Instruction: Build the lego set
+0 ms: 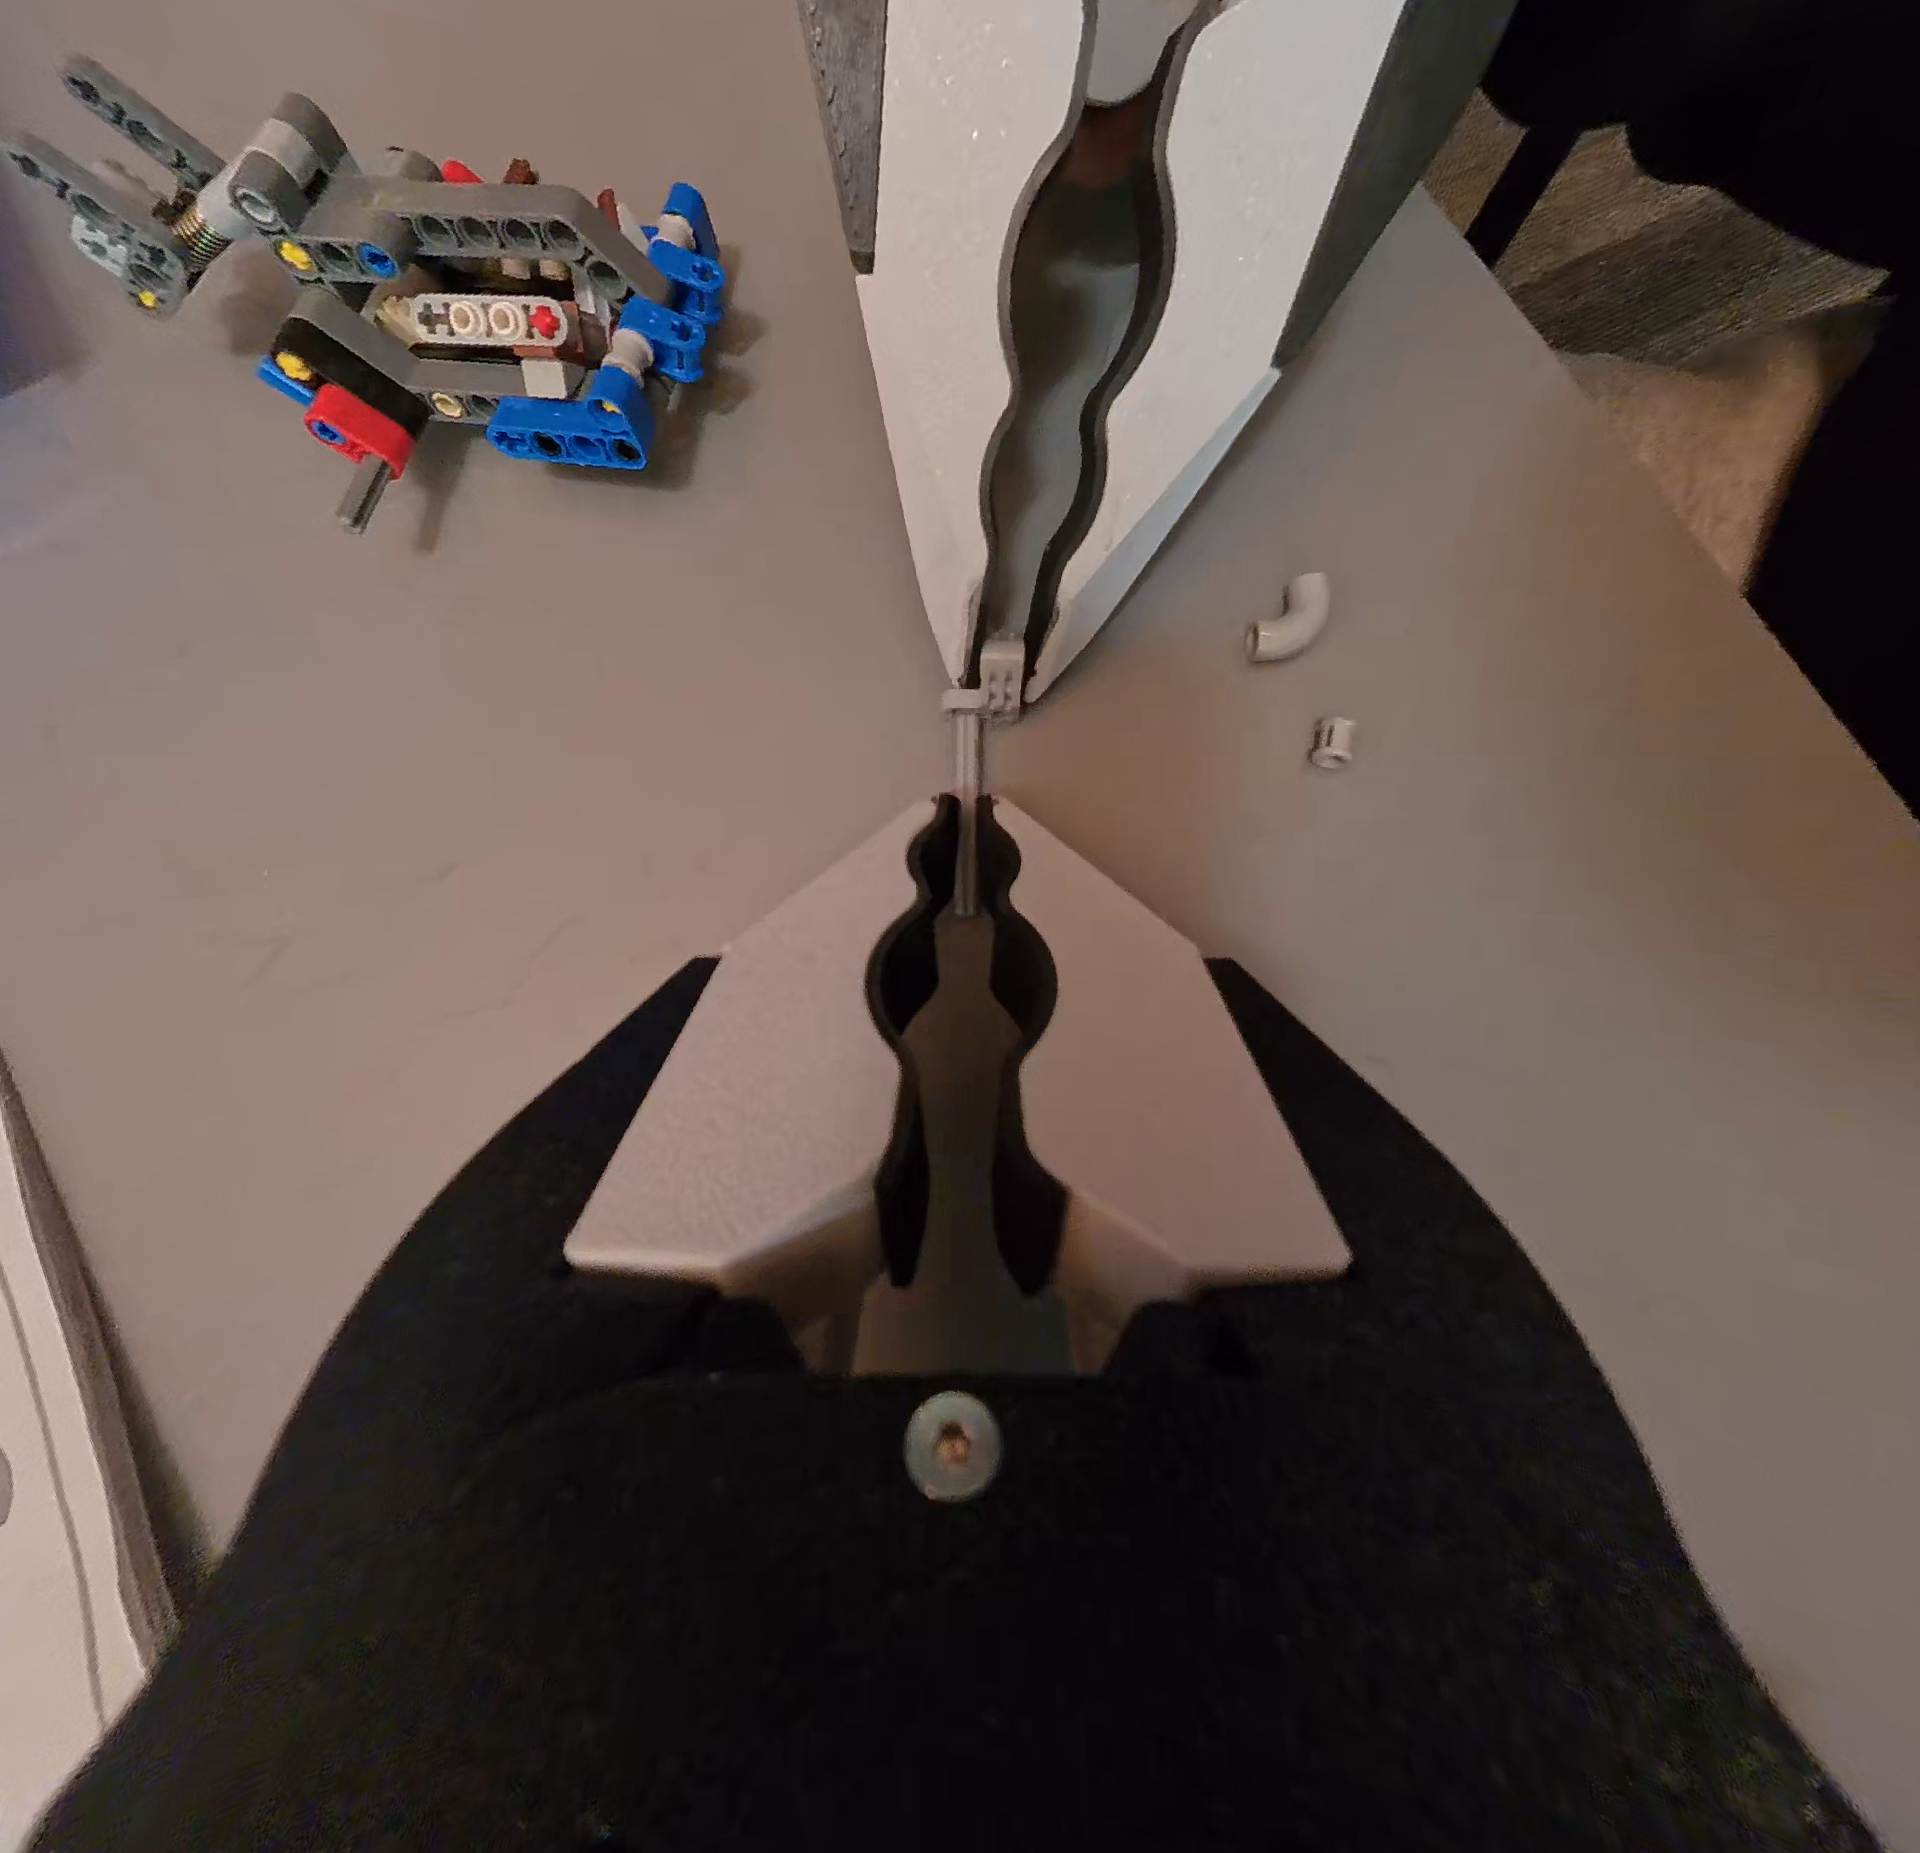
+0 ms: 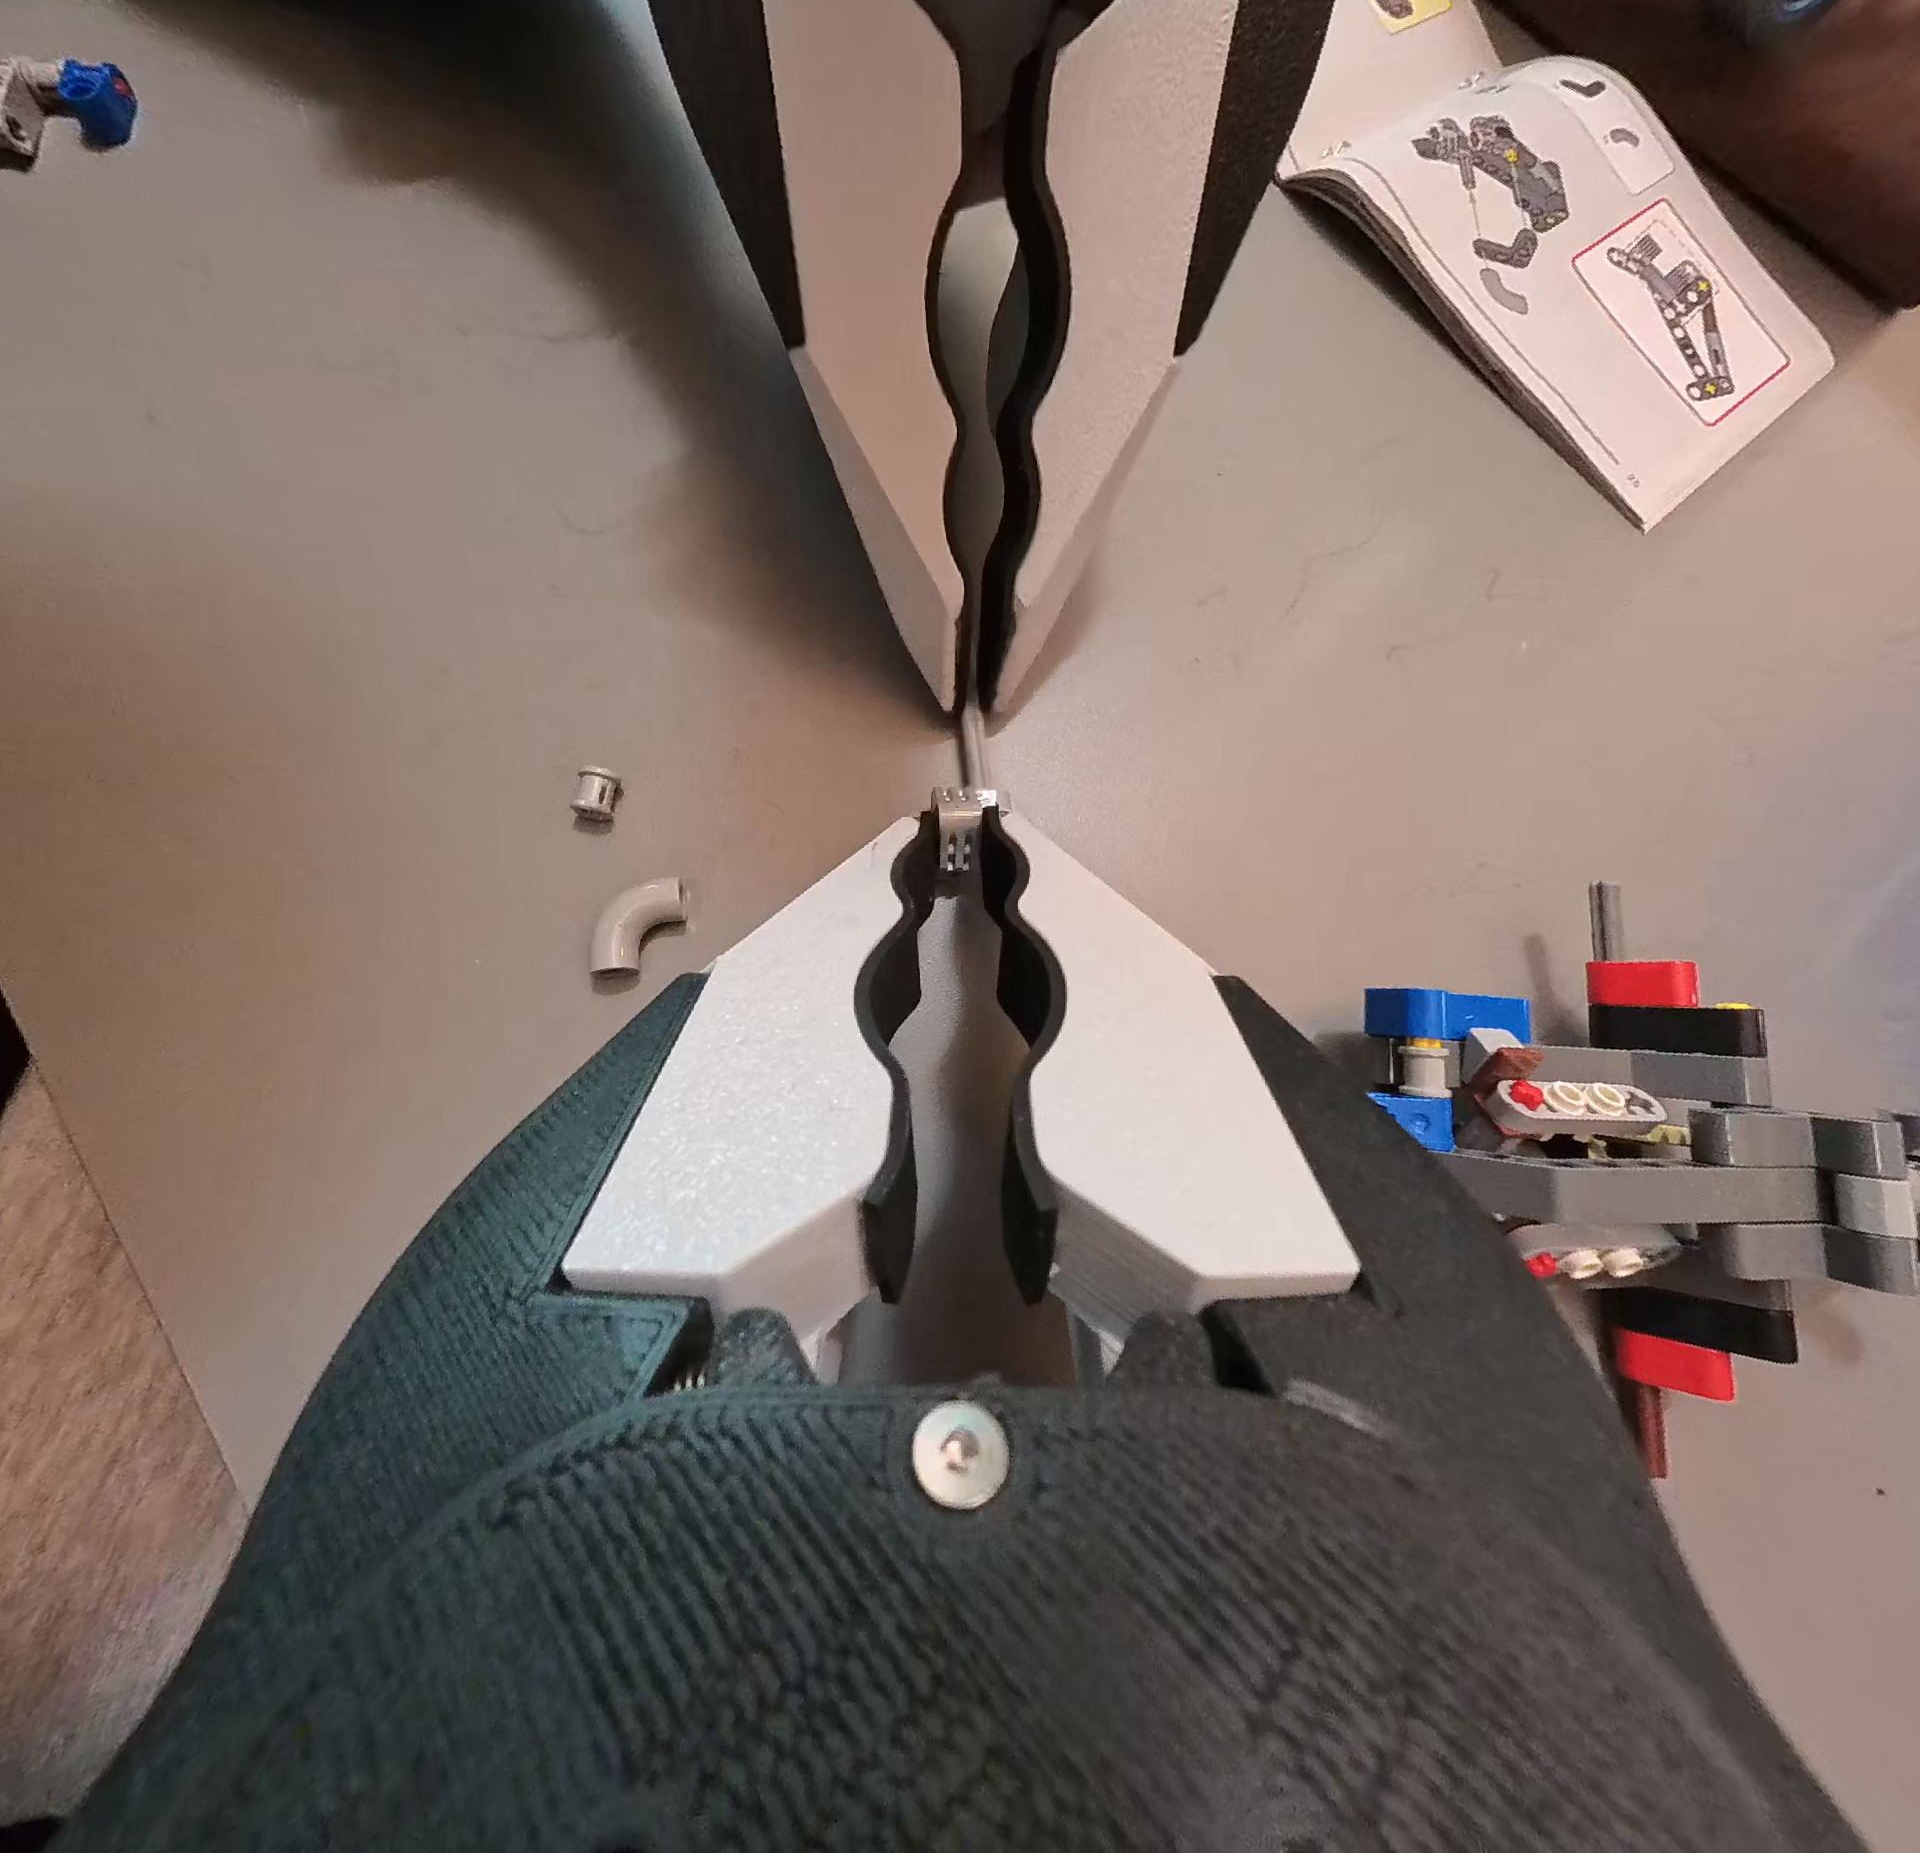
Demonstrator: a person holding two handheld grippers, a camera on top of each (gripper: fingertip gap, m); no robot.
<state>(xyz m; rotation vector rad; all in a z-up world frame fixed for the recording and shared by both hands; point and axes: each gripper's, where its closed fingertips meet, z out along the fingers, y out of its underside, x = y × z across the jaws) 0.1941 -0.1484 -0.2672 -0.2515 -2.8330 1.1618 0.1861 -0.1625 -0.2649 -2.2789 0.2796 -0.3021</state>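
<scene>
My left gripper (image 1: 964, 816) pinches a thin grey rod (image 1: 966, 764) right at its tips, fingers pressed tight on it. My right gripper (image 2: 961, 835) faces it tip to tip and squeezes a small light grey clip piece (image 2: 961, 816) that sits on the rod's other end. Both hang just above the grey table (image 1: 520, 764).

I think the rod could slip or tilt, because so little of it is held. A crooked push could jam the piece or pop it loose.

Near them lie 1 curved grey tube (image 1: 1288, 619) and 1 small grey bush (image 1: 1332, 743). The blue and grey brick model (image 1: 468, 317) and the open booklet (image 2: 1590, 297) sit well apart.
</scene>
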